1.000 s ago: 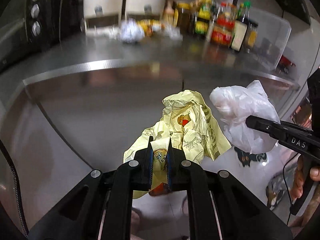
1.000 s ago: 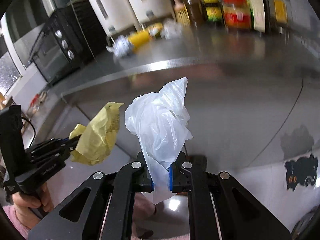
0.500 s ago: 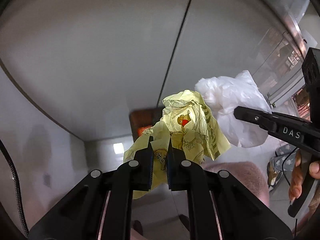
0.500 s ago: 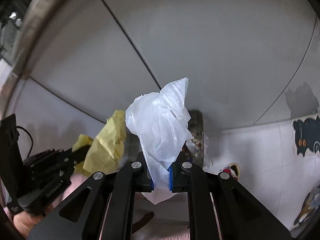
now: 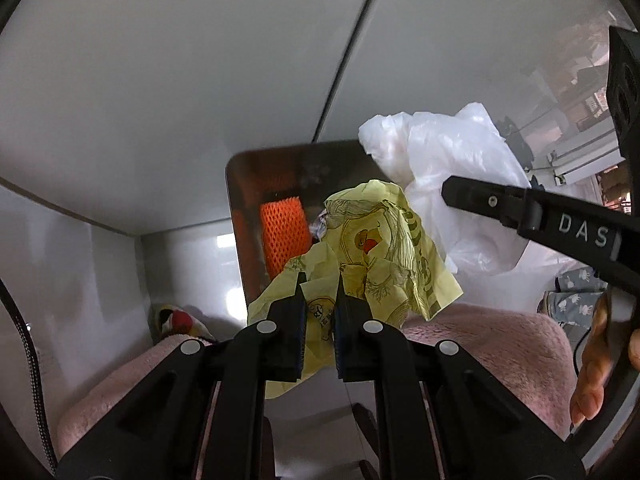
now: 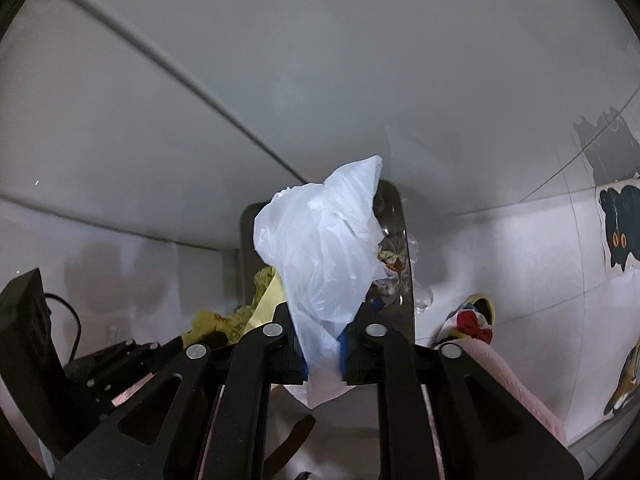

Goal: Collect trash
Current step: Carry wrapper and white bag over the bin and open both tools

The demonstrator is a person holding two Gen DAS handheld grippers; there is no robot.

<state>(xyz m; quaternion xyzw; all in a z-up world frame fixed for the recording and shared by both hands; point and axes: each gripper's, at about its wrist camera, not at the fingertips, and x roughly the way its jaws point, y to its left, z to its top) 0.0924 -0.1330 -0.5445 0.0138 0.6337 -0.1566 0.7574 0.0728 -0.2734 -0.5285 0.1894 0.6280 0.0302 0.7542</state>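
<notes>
My left gripper (image 5: 319, 312) is clamped on a crumpled yellow printed wrapper (image 5: 372, 248), the jaws drawn in until only the paper's thickness keeps them apart; the sheet fans out above and to the right of the fingertips, and a tail hangs below them. My right gripper (image 6: 323, 334) is pinched the same way on a white plastic bag (image 6: 324, 248), which billows up ahead of the fingers and droops beneath them. Seen from my left wrist, the bag (image 5: 448, 184) sits just right of the wrapper, nearly touching it. Directly beyond both loads stands a metal bin (image 5: 240, 216), open, with orange netting (image 5: 282, 236) and what may be food scraps (image 6: 390, 260) inside. Grey cabinet panels (image 5: 160, 100) rise behind it.
</notes>
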